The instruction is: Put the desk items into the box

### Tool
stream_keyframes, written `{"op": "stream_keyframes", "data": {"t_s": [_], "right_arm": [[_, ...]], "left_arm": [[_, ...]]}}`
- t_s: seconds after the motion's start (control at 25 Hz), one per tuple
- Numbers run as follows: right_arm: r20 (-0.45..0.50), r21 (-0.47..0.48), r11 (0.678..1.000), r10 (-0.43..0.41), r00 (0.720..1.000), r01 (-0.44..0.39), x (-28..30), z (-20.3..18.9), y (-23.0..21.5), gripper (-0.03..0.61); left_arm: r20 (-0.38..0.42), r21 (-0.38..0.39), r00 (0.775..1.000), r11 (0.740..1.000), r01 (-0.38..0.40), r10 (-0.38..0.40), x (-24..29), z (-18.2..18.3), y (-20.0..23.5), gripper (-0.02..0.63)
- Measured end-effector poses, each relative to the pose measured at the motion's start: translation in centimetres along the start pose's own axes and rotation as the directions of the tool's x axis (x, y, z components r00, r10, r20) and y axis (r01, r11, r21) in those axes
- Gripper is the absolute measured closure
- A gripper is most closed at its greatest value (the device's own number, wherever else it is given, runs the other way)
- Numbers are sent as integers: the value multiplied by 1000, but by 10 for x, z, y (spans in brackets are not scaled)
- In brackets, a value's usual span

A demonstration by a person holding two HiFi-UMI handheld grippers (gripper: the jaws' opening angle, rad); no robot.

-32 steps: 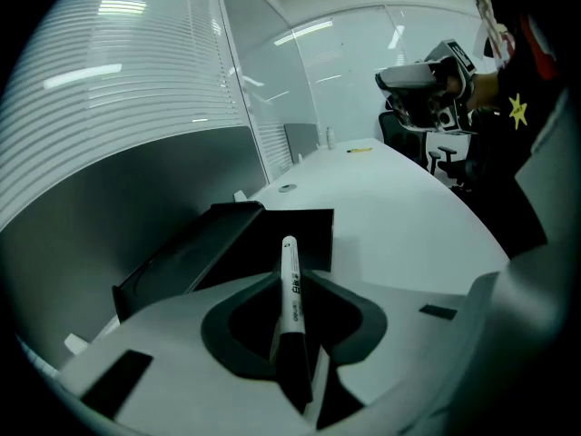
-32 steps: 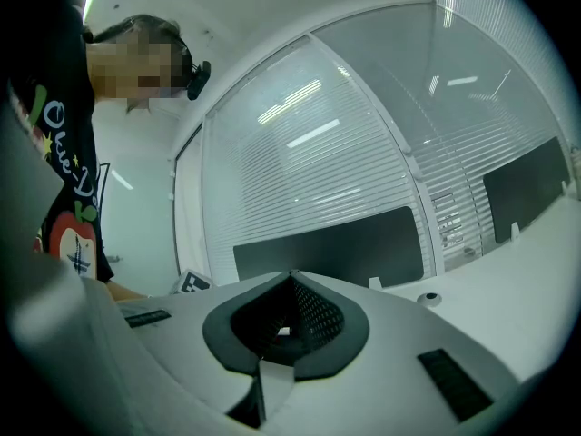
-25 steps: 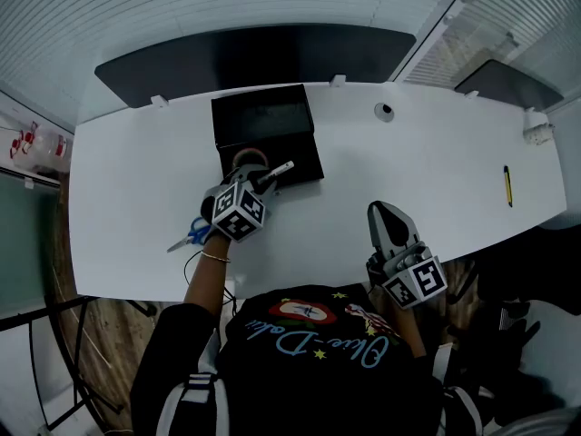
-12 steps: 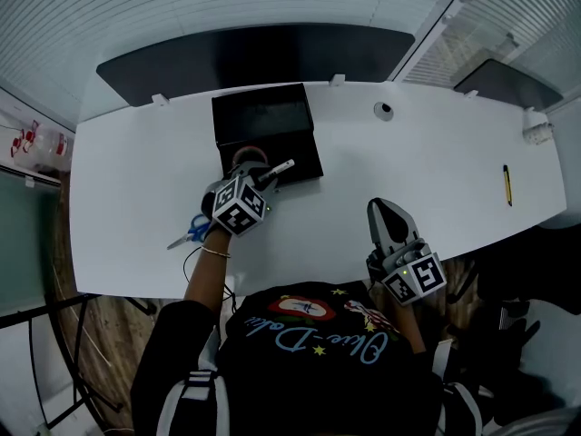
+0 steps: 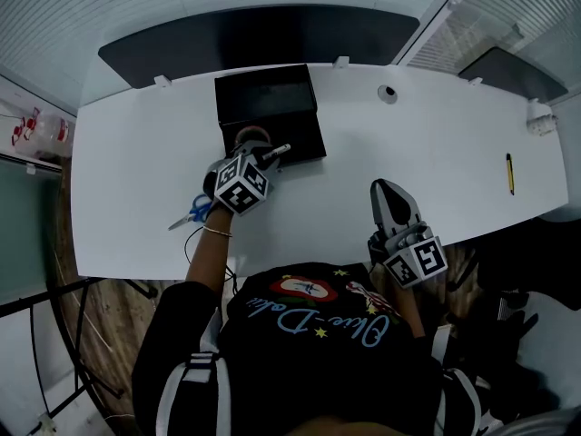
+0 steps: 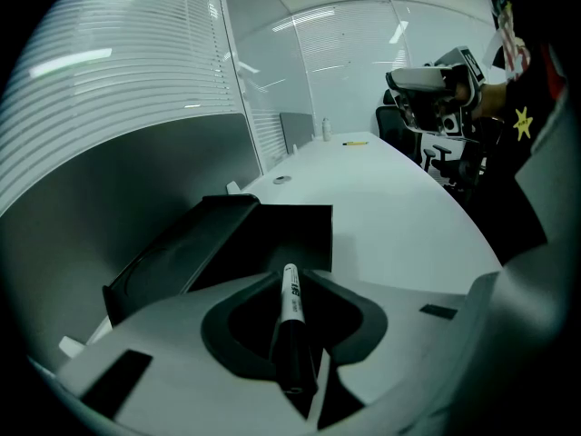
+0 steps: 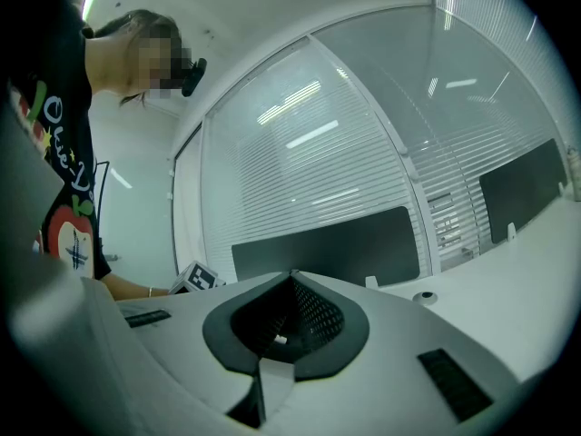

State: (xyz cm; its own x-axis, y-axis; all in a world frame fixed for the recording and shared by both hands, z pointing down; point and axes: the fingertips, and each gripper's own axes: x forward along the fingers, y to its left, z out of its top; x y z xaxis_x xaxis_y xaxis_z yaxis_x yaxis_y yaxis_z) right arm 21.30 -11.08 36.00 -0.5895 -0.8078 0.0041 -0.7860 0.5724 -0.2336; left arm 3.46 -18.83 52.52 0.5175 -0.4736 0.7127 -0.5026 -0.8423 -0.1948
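Left hand-held gripper (image 5: 259,155) pinches a marker (image 6: 290,307) and has kept it unmoved over the near rim of the box (image 5: 318,143) for the past second. Nothing has been let go, so the marker looks one release short of stowed. Right hand-held gripper (image 5: 388,189), jaws together and empty, waits at the near edge of the surface (image 5: 436,143). Scissors (image 5: 192,213) near the left edge and a pen (image 5: 510,173) by the right edge are outside the box.

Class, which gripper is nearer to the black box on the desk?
Left. The left gripper, holding a marker, sits at the black box's near edge. The right gripper is well off to the box's right, by the desk's front edge.
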Motion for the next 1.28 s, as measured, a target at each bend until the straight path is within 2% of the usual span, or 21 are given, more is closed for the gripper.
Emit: {"op": "stream_keyframes", "data": {"t_s": [0.56,0.88,1.04,1.12,1.16,1.28], "right_arm": [[9,4,1000,-7,1000,7,-2,0,0,561],[9,10,1000,4,1000,-4,-2,-1,0,561],[8,15,1000,25,1000,-25,1,-2,1,561],[9,16,999,43,999,-43,4,-2,4,561],[11,17,999,51,999,-52,5,-2,5,561],[14,20,997,75,997,-76,10,-2,9,561]], "left_arm": [[6,-35,1000,999,-5,5,-6,-3,3,500],[30,-74,999,997,-24,27,-13,-4,2,500],[66,-121,997,992,-35,44,-21,-5,-1,502],[87,-136,993,989,-62,74,-29,-4,-1,524],[103,-143,990,986,-80,95,-34,-3,0,571],[160,-185,976,976,-116,146,-48,1,3,589]]}}
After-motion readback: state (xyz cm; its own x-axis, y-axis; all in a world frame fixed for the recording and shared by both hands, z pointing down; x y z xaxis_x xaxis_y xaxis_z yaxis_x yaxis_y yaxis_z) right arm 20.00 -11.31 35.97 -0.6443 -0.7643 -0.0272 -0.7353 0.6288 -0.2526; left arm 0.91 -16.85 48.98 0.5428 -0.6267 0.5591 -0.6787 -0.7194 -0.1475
